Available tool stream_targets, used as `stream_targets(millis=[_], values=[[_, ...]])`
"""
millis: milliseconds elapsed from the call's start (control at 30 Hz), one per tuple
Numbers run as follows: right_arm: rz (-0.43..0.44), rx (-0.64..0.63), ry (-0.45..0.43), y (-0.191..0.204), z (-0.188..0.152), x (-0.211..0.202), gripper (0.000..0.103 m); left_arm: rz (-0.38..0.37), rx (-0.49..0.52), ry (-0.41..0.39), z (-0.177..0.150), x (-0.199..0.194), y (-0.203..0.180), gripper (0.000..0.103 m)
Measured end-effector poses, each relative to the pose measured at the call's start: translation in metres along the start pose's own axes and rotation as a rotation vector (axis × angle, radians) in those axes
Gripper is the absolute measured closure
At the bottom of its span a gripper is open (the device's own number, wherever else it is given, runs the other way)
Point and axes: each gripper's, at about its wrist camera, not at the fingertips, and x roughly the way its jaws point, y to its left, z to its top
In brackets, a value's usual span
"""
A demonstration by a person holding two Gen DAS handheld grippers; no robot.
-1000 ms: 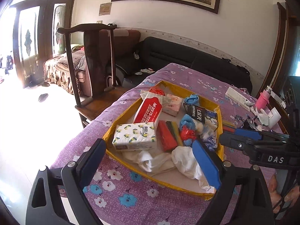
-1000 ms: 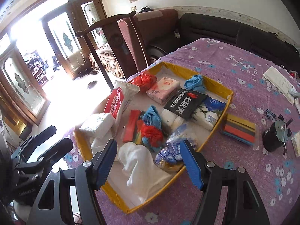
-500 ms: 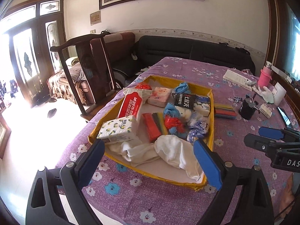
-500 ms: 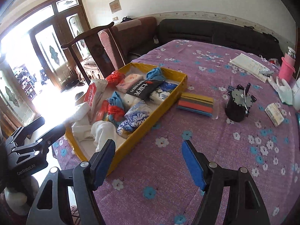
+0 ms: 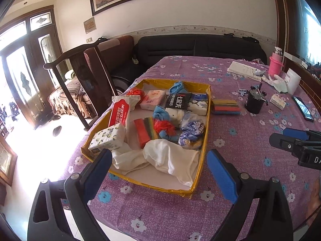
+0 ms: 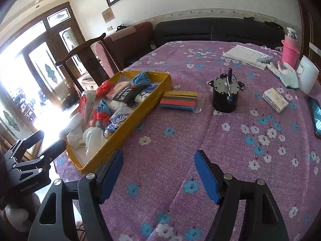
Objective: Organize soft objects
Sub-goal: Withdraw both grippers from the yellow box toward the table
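A yellow cardboard tray (image 5: 206, 118) (image 6: 138, 120) on the purple flowered tablecloth holds soft goods: white cloths (image 5: 170, 158), tissue packs (image 5: 108, 138), a red pouch (image 5: 119, 112), blue and red socks (image 5: 163, 125), a black packet (image 5: 177, 103). A striped sponge pack (image 5: 225, 106) (image 6: 180, 100) lies just outside the tray's right wall. My left gripper (image 5: 158, 166) hovers open over the tray's near end, nothing between its fingers. My right gripper (image 6: 158, 170) is open over bare cloth to the right of the tray, empty. Each gripper shows at the edge of the other's view.
A black cylindrical motor (image 6: 225, 96) stands right of the sponges. Farther right lie a small box (image 6: 275, 99), a phone (image 6: 316, 114), a white glove (image 6: 285, 74), a pink bottle (image 6: 290, 47), a white jar (image 6: 308, 74) and papers (image 6: 244, 56). A wooden chair (image 5: 80, 74) stands at the table's left.
Both grippers have drawn back from the tray and rolled level; the right one has swung rightward, from over the tray's contents to over bare tablecloth. Both stayed open.
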Motion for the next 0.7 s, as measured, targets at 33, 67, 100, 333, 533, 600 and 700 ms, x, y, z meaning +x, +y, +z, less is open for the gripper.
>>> stream_targets(millis=[33, 67, 100, 333, 533, 600, 700], values=[[-0.001, 0.009, 0.0, -0.004, -0.001, -0.001, 0.025, 0.001, 0.005, 0.003, 0.0, 0.0, -0.002, 0.008], [-0.002, 0.016, 0.001, -0.007, -0.002, -0.001, 0.025, 0.002, 0.01, 0.005, 0.0, 0.001, -0.004, 0.008], [-0.005, 0.025, 0.0, -0.012, -0.003, -0.002, 0.025, 0.003, 0.015, 0.008, -0.001, 0.001, -0.006, 0.008], [-0.031, 0.065, 0.002, -0.035, -0.009, -0.006, 0.025, -0.001, 0.041, 0.033, -0.002, 0.005, -0.017, 0.008], [-0.077, 0.106, 0.013, -0.063, -0.018, -0.007, 0.025, -0.074, 0.065, 0.058, -0.005, 0.01, -0.028, 0.008], [-0.099, 0.128, 0.018, -0.077, -0.022, -0.008, 0.025, -0.11, 0.078, 0.059, -0.007, 0.01, -0.034, 0.008], [-0.139, 0.169, 0.022, -0.1, -0.027, -0.013, 0.026, -0.17, 0.091, 0.069, -0.011, 0.014, -0.046, 0.008]])
